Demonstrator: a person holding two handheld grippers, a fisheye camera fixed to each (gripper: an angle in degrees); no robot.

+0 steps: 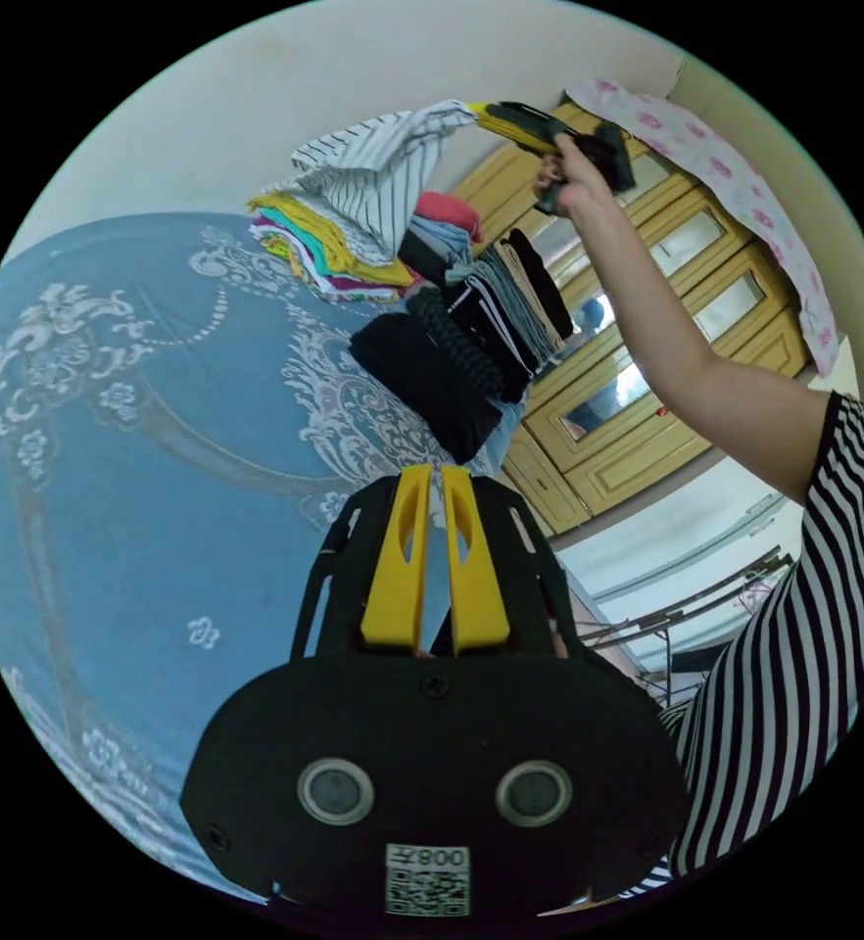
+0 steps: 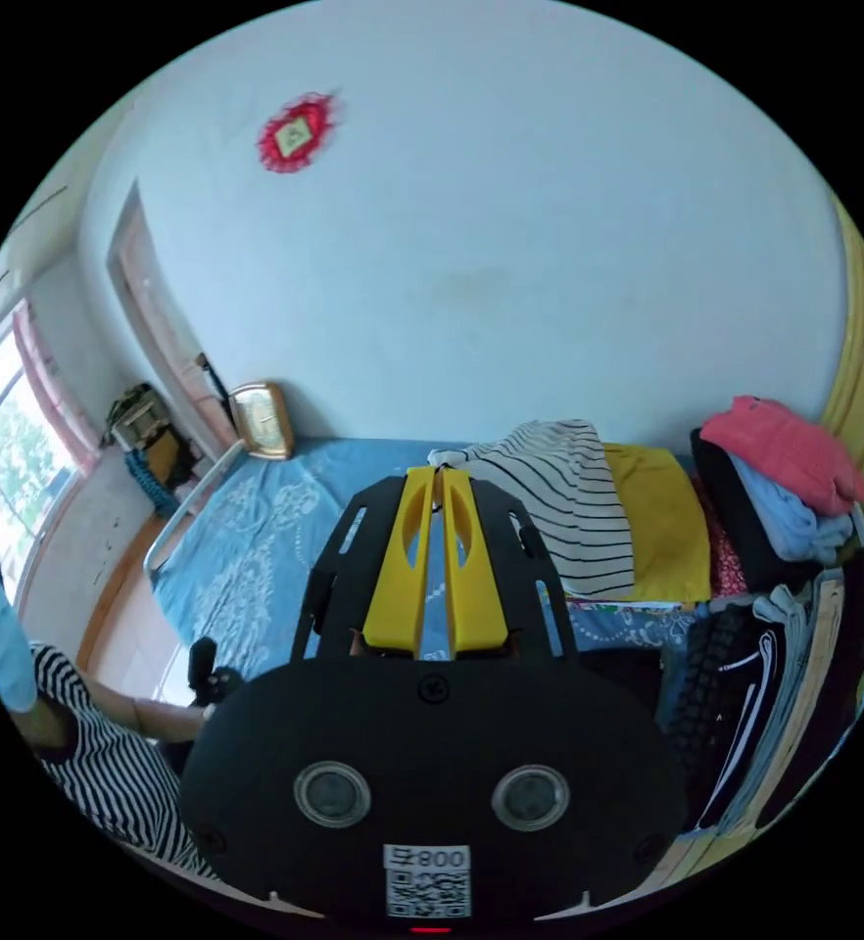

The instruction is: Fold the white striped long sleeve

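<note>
The white striped long sleeve (image 1: pixel 373 171) lies folded on top of a pile of colourful folded clothes (image 1: pixel 319 250) on the bed. A hand holds my right gripper (image 1: pixel 501 116) at the garment's raised corner. In the right gripper view the striped long sleeve (image 2: pixel 559 499) rests on a yellow garment (image 2: pixel 657 519), and my right gripper (image 2: pixel 439 477) is shut with a bit of the white cloth pinched at its tips. My left gripper (image 1: pixel 432 475) hovers over the blue bedsheet (image 1: pixel 138 411) below the piles, jaws shut together and holding nothing.
Dark folded piles (image 1: pixel 452 362) stand beside the colourful pile, with a pink and light blue stack (image 2: pixel 790 480) further on. A wooden wardrobe (image 1: pixel 648 323) rises behind them. A clock (image 2: pixel 261 421) leans at the bed's far corner. The person's striped top (image 1: pixel 804 627) is close by.
</note>
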